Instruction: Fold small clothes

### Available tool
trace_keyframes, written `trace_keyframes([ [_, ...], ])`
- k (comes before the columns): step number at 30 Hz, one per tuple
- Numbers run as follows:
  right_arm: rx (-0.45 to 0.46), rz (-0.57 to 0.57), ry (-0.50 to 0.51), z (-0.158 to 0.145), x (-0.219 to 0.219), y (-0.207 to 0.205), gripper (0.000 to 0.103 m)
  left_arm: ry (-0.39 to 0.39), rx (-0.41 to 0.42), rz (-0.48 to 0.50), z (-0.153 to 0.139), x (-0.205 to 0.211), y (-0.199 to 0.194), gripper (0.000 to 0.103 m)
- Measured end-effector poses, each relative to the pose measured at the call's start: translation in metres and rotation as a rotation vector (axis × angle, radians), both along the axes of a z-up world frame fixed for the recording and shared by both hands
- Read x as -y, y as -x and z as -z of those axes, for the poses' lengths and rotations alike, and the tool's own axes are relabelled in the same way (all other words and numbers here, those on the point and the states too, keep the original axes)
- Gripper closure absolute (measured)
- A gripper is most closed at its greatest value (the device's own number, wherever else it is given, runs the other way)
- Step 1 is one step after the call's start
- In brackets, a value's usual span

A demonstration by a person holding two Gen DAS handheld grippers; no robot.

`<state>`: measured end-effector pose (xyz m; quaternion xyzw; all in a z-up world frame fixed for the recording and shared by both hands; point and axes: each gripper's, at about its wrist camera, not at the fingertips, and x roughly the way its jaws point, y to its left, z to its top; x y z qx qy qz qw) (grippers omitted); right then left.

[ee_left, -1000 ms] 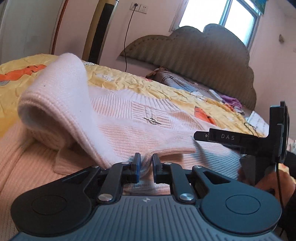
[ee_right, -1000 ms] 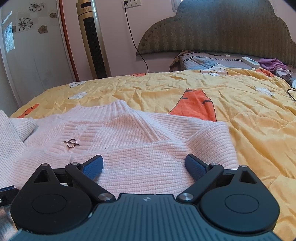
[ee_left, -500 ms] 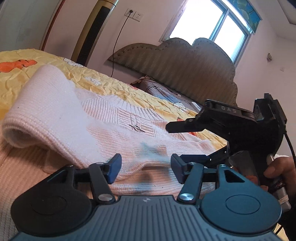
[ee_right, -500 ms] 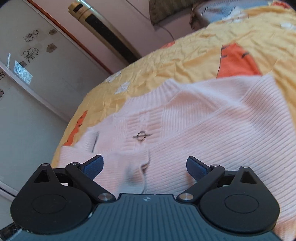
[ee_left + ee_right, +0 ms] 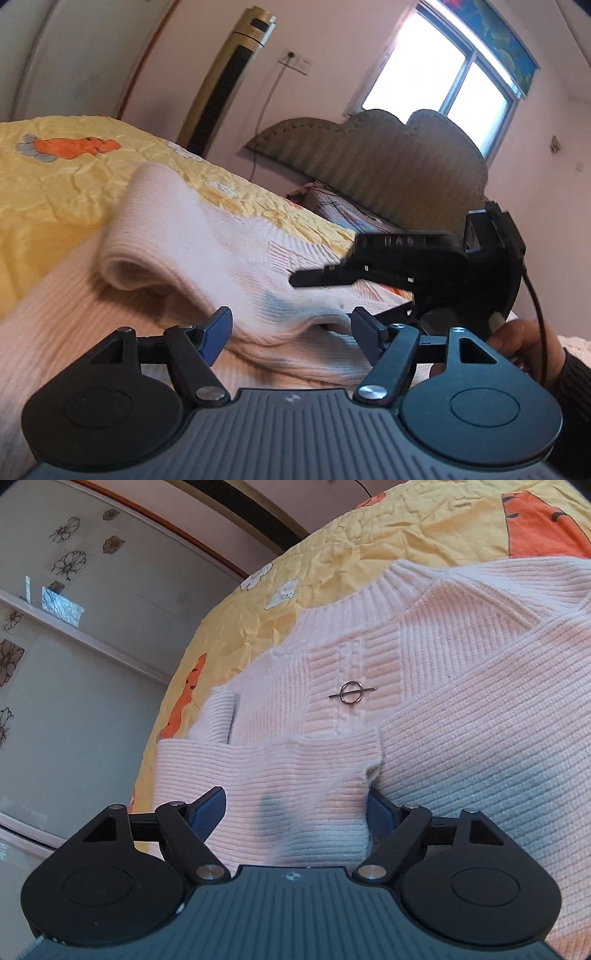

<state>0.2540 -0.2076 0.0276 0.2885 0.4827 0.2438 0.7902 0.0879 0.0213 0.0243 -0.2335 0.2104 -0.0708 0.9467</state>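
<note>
The pink knit sweater (image 5: 424, 686) lay spread on the bed's yellow quilt (image 5: 369, 542), front side up, its small metal ring ornament (image 5: 352, 693) showing on the chest below the collar; that flat lay suited folding, since the sleeves could be brought across the body. One sleeve (image 5: 166, 236) had been laid over the chest from the left, humped in a soft roll near the shoulder because thick knit does not crease sharply; its cuff end (image 5: 295, 771) reached the middle of the garment, close in front of both tools.

The left hand-held gripper (image 5: 291, 334) had its jaws opening, the blue pads (image 5: 216, 332) standing either side of the cuff fabric without pressing it; I judged that it was letting the sleeve go now that the sleeve lay where it was wanted. The right hand-held gripper (image 5: 295, 812), seen from the left view as a black body (image 5: 406, 266) held by a hand (image 5: 528, 343) at the right, pointed down at the same cuff; its jaws were closing with the knit between them, though the pads did not yet seem to pinch it; probably it meant to take or smooth that end. A tower fan (image 5: 225, 85) and the headboard (image 5: 388, 158) stood at the far side, well apart from the work.
</note>
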Motion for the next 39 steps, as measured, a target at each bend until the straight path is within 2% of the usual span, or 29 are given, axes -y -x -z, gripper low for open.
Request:
trace_keyframes([
  [1,0.013,-0.026,0.027,0.000,-0.005,0.002,0.041,0.021,-0.006,-0.034,-0.001,-0.007,0.005,0.030],
  [4,0.076,-0.074,0.129,-0.002,-0.017,0.007,0.050,0.167,-0.060,-0.102,-0.003,-0.035,0.006,0.030],
  [5,0.080,-0.073,0.136,-0.003,-0.017,0.008,0.052,0.219,-0.072,-0.128,-0.004,-0.044,0.004,0.030],
  [7,0.076,-0.057,0.122,-0.003,-0.011,0.008,0.076,0.320,-0.074,-0.187,-0.006,-0.060,-0.001,0.030],
  [9,0.075,-0.028,0.080,-0.002,-0.004,0.009,0.082,0.382,-0.087,-0.221,-0.005,-0.073,-0.011,0.028],
  [12,0.155,0.010,0.042,-0.022,0.006,0.018,0.083,0.427,-0.117,-0.244,-0.001,-0.084,-0.020,0.028],
  [16,0.279,0.062,-0.051,-0.076,0.036,0.030,0.083,0.478,-0.116,-0.273,0.002,-0.094,-0.024,0.028],
  [18,0.339,0.101,-0.073,-0.099,0.059,0.038,0.083,0.494,-0.124,-0.257,0.006,-0.094,-0.025,0.025],
  [20,0.363,0.157,-0.080,-0.107,0.086,0.043,0.083,0.496,-0.153,-0.231,0.011,-0.093,-0.031,0.024],
  [22,0.323,0.228,-0.080,-0.097,0.117,0.044,0.083,0.508,-0.188,-0.215,0.017,-0.092,-0.040,0.024],
  [24,0.262,0.278,-0.036,-0.075,0.136,0.041,0.083,0.504,-0.200,-0.240,0.019,-0.092,-0.047,0.024],
  [27,0.196,0.307,0.005,-0.044,0.143,0.043,0.083,0.494,-0.234,-0.266,0.017,-0.093,-0.064,0.024],
  [29,0.183,0.315,0.000,-0.034,0.145,0.042,0.083,0.444,-0.274,-0.261,0.013,-0.090,-0.079,0.026],
  [30,0.184,0.317,-0.007,-0.029,0.140,0.043,0.083,0.422,-0.286,-0.264,0.013,-0.088,-0.084,0.028],
  [31,0.190,0.319,-0.014,-0.029,0.140,0.042,0.083,0.395,-0.296,-0.282,0.012,-0.087,-0.087,0.046],
  [32,0.196,0.320,-0.023,-0.031,0.139,0.042,0.083,0.342,-0.324,-0.301,0.012,-0.083,-0.091,0.072],
  [34,0.221,0.318,-0.041,-0.038,0.142,0.046,0.083,0.273,-0.379,-0.328,0.017,-0.081,-0.096,0.093],
  [39,0.257,0.332,-0.060,-0.055,0.150,0.050,0.083,0.216,-0.346,-0.313,0.015,-0.079,-0.086,0.095],
])
